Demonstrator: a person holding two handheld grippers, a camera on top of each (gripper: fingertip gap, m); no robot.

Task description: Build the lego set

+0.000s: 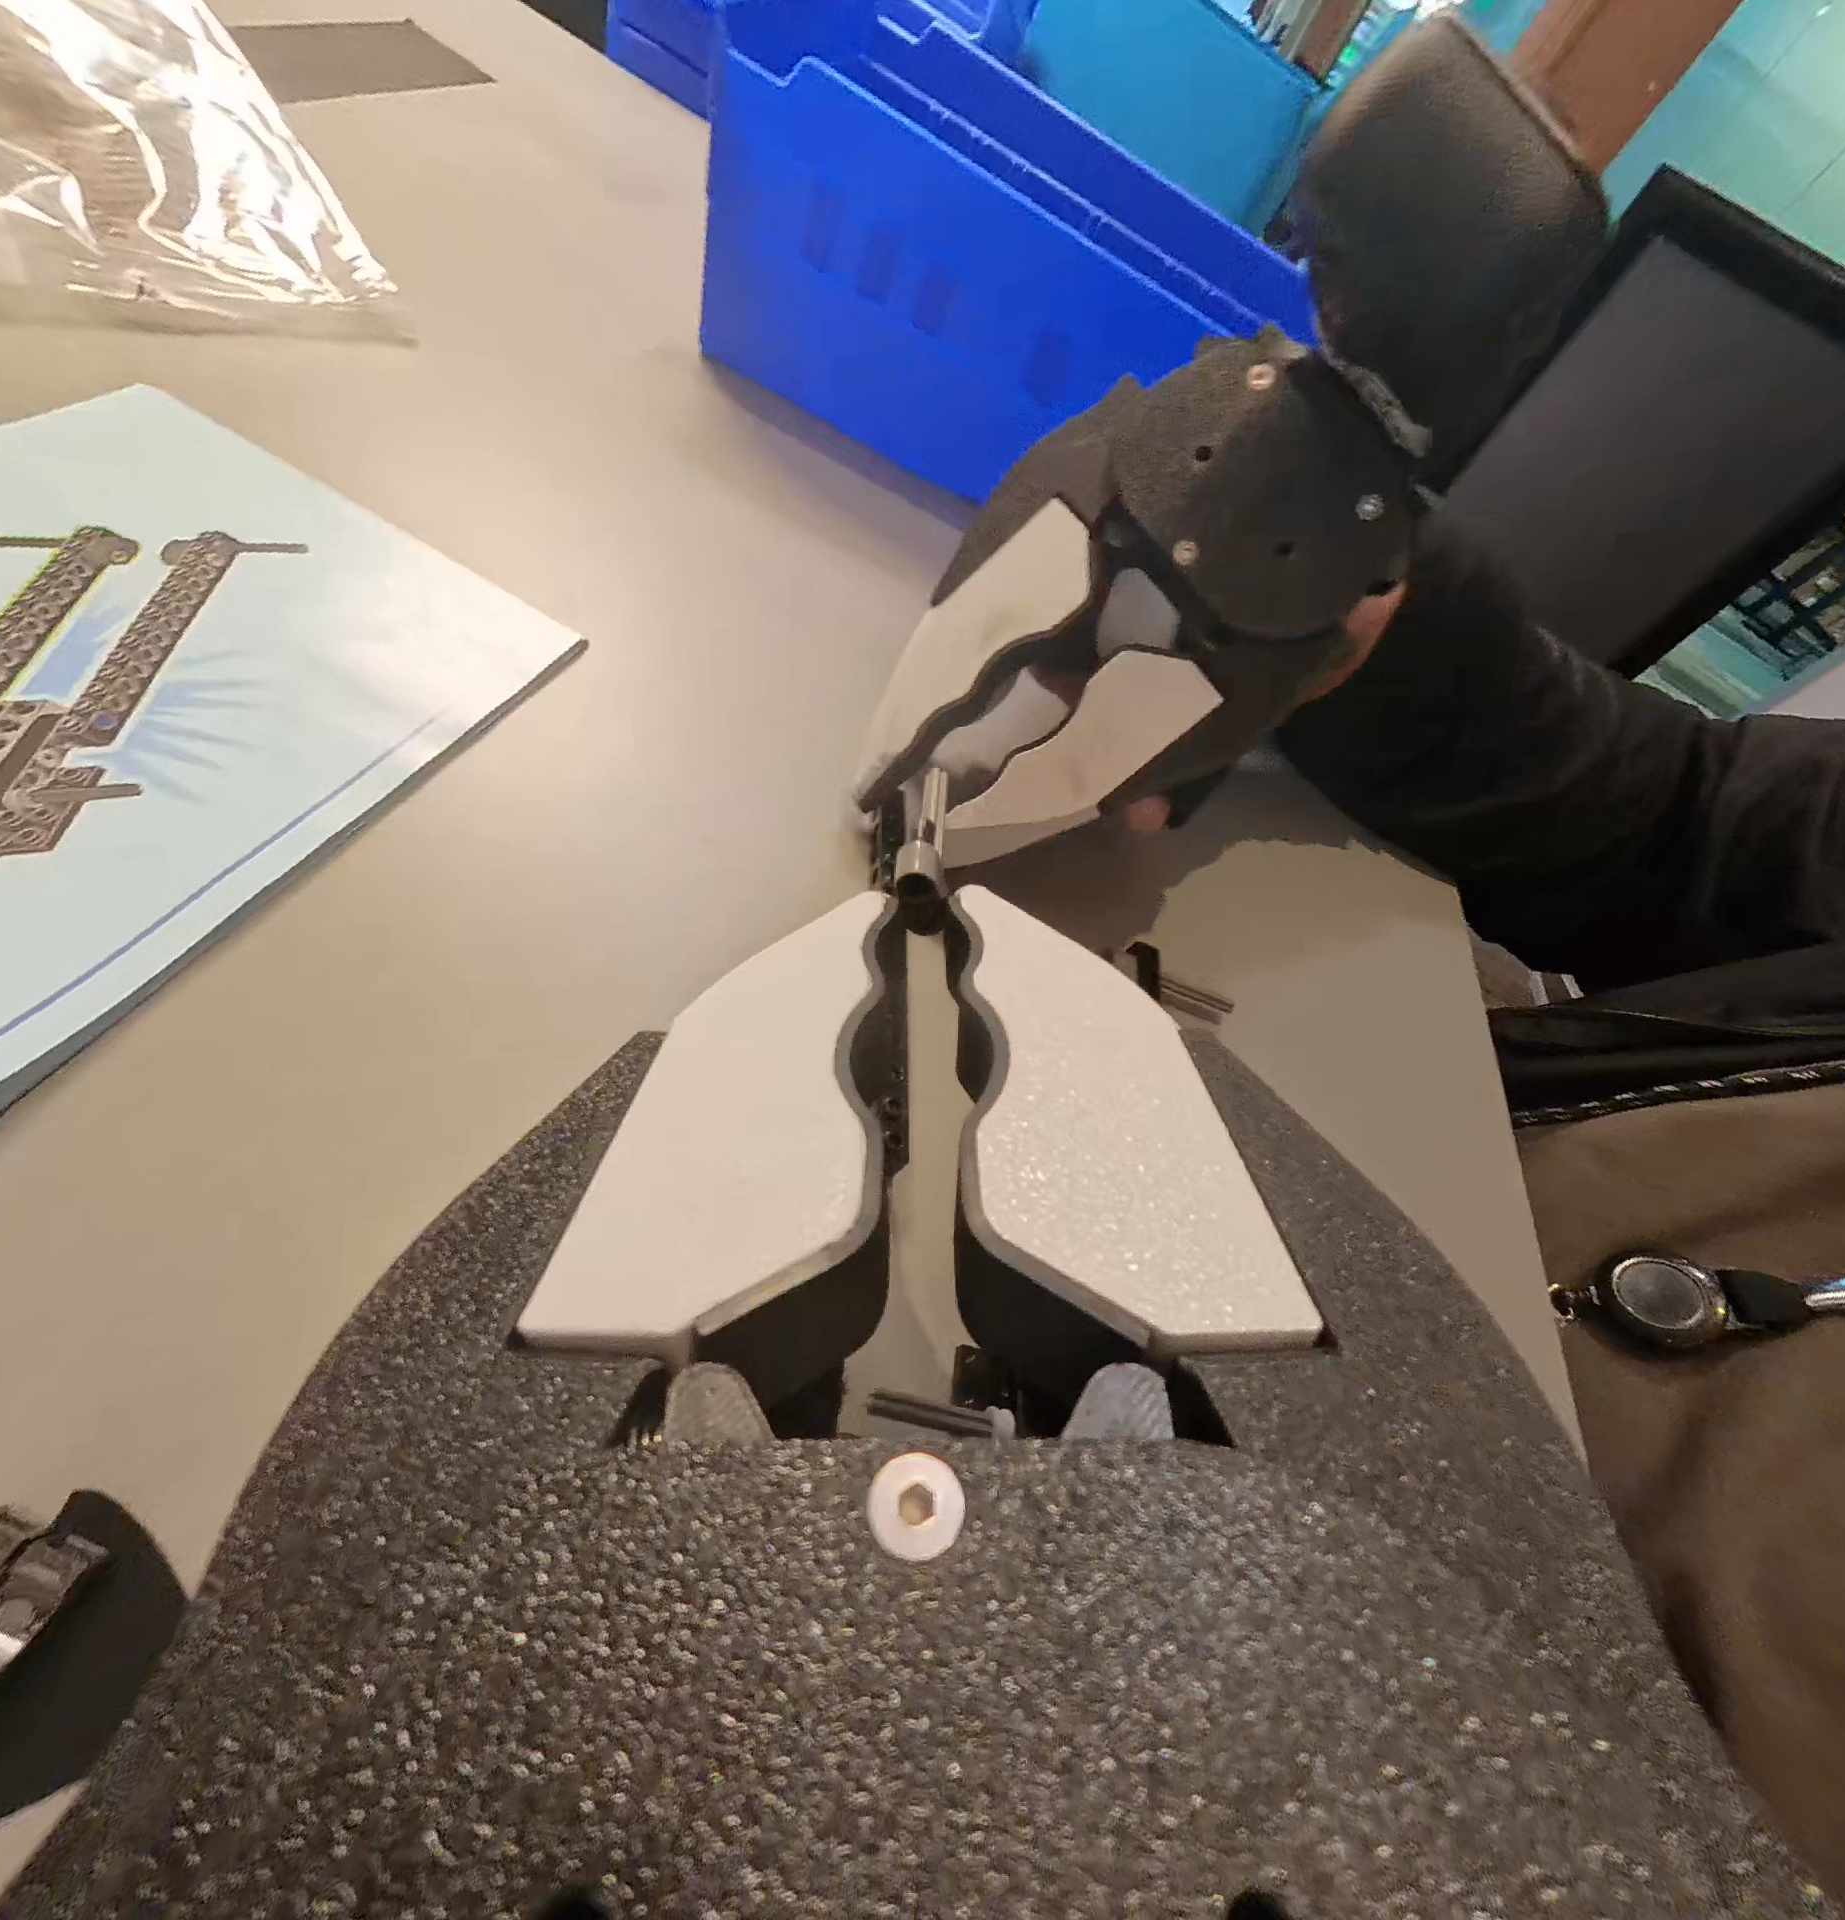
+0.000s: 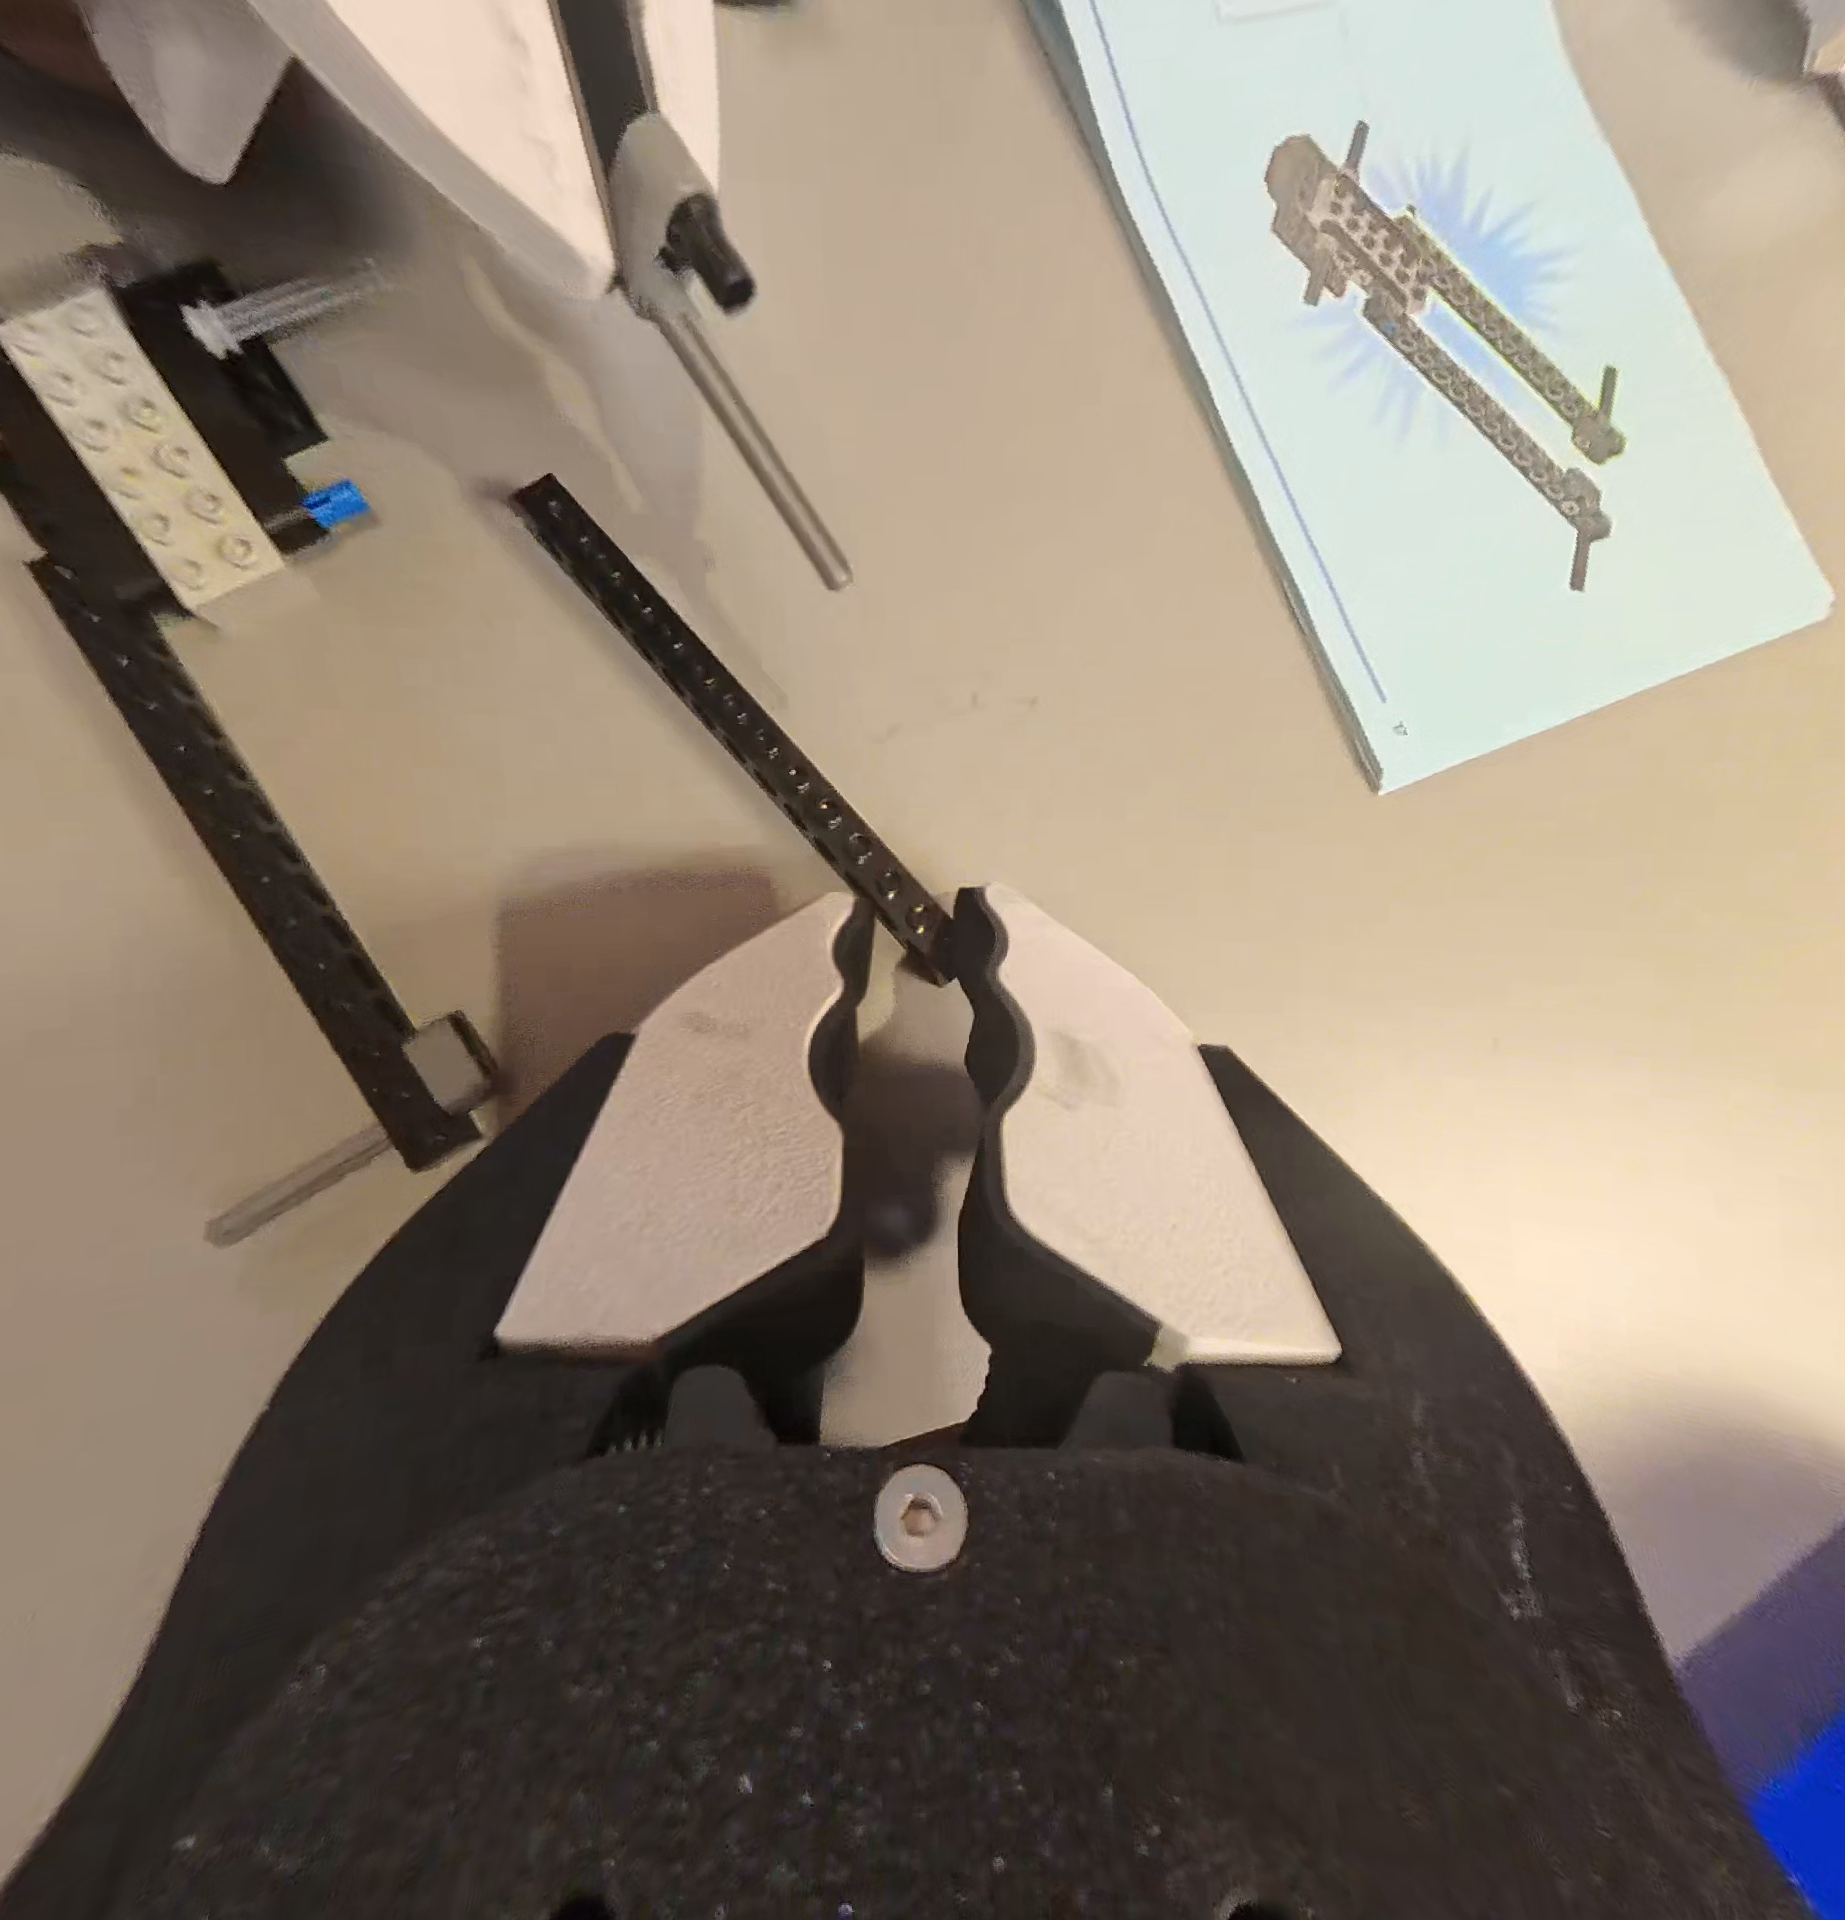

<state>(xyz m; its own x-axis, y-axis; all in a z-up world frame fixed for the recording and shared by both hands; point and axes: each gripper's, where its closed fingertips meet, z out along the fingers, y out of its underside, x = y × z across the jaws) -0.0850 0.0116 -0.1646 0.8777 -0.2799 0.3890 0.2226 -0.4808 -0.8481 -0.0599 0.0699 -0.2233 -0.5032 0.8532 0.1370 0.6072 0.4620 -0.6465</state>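
Observation:
My left gripper [image 1: 920,904] is shut on a small grey connector [image 1: 916,883]. A thin grey axle [image 1: 933,805] sticks out of it towards my right gripper [image 1: 918,805]. The right wrist view shows the same: the left gripper [image 2: 627,239] holds the light grey connector [image 2: 653,197], with a black pin [image 2: 715,260] and the axle [image 2: 752,457] pointing down at the table. My right gripper [image 2: 913,920] is low over the table, shut on the near end of a long black holed beam [image 2: 710,696]. The beam sits askew, and both tips touch it.
A partly built assembly of black beams and a white studded plate [image 2: 128,457] lies to the left, with a blue pin [image 2: 331,504]. A pale blue instruction booklet [image 2: 1469,364] lies to the right. A blue crate [image 1: 949,260], a clear plastic bag [image 1: 149,156] and a person's dark sleeve [image 1: 1572,779] are nearby. Spacing between my two grippers at the tips: around 9 cm. The left tips stand about 10 cm off the white studded plate [image 2: 128,457].

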